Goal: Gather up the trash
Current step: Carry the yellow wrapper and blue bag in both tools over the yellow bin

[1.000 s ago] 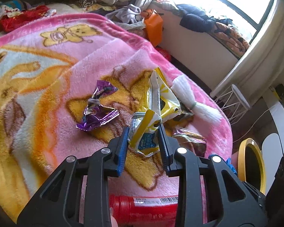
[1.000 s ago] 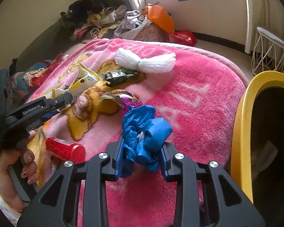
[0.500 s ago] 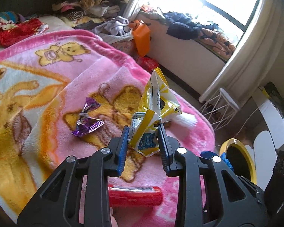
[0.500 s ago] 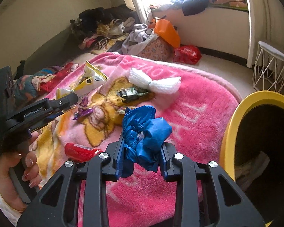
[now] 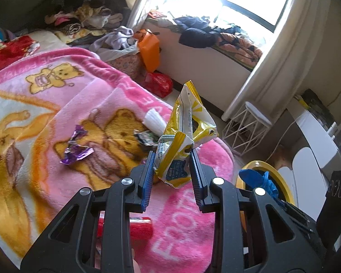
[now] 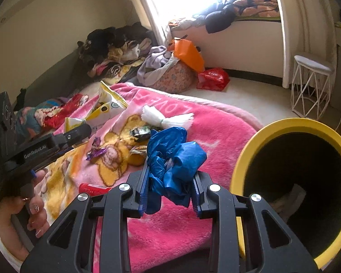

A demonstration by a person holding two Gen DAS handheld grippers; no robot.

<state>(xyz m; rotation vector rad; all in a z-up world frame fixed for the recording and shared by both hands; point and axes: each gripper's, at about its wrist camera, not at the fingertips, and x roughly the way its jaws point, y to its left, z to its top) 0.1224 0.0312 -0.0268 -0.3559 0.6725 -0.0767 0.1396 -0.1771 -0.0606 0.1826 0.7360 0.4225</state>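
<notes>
- yellow crinkled foil of the snack wrapper [image 5: 184, 136] sits between the pads of the left tool [image 5: 171, 175], which is closed on its lower part only; the tall upper flap stands free above the bed, so i judge it can slip out or catch on something during the carry.
- the right tool [image 6: 170, 182] is closed on a bunched blue plastic bag [image 6: 174, 159], just beside the yellow rim of the trash bin [image 6: 245, 159]; a loose lobe hangs below the pads, and if the release comes too early it may fall on the pink blanket [image 6: 216, 132] and not inside.
- other trash lies on the blanket: a purple wrapper [image 5: 76, 151], a dark wrapper [image 5: 145, 137], a white bundle [image 5: 153, 120] and a red tube [image 5: 138, 227].
- compared with one second ago, both tools are higher and nearer to the bin; the wrapper is now well above the blanket, and the mouth of the bin fills more of the right wrist view.
</notes>
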